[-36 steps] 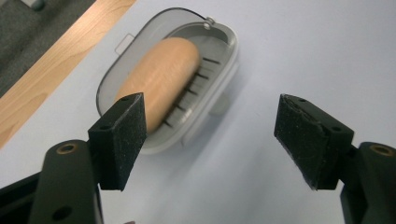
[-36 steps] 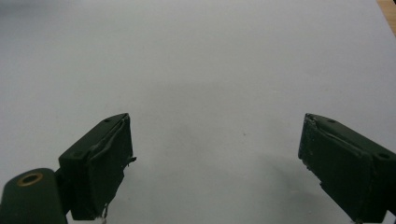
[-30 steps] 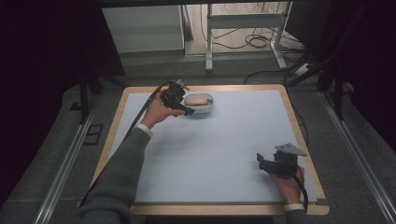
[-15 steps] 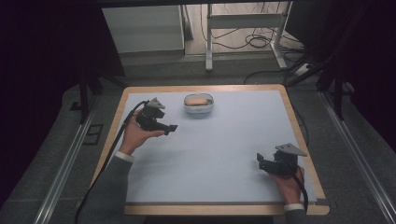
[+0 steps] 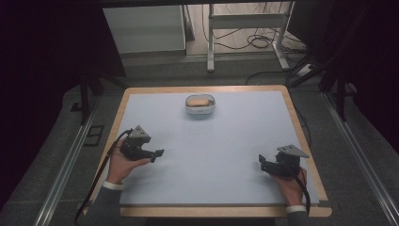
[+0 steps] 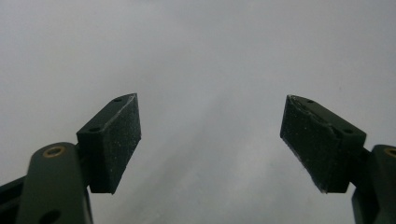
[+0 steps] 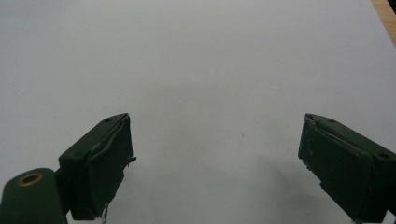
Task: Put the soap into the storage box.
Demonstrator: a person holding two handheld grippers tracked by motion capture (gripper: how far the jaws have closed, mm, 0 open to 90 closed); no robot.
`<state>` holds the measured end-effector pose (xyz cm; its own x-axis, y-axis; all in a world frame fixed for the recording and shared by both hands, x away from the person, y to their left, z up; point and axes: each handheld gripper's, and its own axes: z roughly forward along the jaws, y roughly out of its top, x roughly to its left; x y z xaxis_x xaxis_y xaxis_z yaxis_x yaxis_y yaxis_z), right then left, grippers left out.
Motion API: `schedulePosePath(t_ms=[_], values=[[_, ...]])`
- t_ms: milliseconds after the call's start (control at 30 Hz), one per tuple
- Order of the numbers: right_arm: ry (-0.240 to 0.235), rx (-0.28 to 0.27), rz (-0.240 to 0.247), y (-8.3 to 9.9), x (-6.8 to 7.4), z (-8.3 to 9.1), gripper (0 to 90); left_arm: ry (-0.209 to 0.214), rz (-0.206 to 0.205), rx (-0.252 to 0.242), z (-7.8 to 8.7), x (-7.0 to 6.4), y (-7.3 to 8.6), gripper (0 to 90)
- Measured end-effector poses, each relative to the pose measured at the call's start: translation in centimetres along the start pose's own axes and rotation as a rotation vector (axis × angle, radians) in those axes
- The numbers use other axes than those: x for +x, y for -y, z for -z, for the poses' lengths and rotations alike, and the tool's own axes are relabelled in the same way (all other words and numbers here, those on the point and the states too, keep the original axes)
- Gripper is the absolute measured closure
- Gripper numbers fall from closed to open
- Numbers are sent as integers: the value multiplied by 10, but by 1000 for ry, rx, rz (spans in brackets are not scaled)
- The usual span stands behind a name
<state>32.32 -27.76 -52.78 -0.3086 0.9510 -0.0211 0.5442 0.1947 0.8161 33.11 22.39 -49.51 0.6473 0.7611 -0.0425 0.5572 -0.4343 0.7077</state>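
Note:
A small clear container (image 5: 200,105) with an orange-tan lump inside stands at the far middle of the pale blue mat (image 5: 211,150). My left gripper (image 5: 158,153) rests low at the mat's left side, far from the container, held in a hand. Its jaws stand wide apart in the left gripper view, left gripper (image 6: 210,140) with nothing between them. My right gripper (image 5: 261,163) sits near the mat's right front edge. In the right gripper view the right gripper (image 7: 217,163) is open over bare mat.
The mat lies on a wooden table (image 5: 301,141) whose edge shows all round. Beyond the far edge are a white cabinet (image 5: 143,28), metal frame legs (image 5: 211,37) and cables on the floor. Rails (image 5: 66,165) run along both sides.
My left gripper has drawn back from the container at the far middle to the mat's left front, leaving the container in place. The right gripper has stayed put.

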Motion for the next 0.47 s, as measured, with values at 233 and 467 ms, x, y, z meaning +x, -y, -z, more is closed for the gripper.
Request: schedulePosePath(t_ms=[233,467], values=[[0,0,1,0,0,0,101,7,21,19,-1,0,14,206],[-11,-12,-7,0,-1,1,100,20,41,28,-6,3,19,203]])
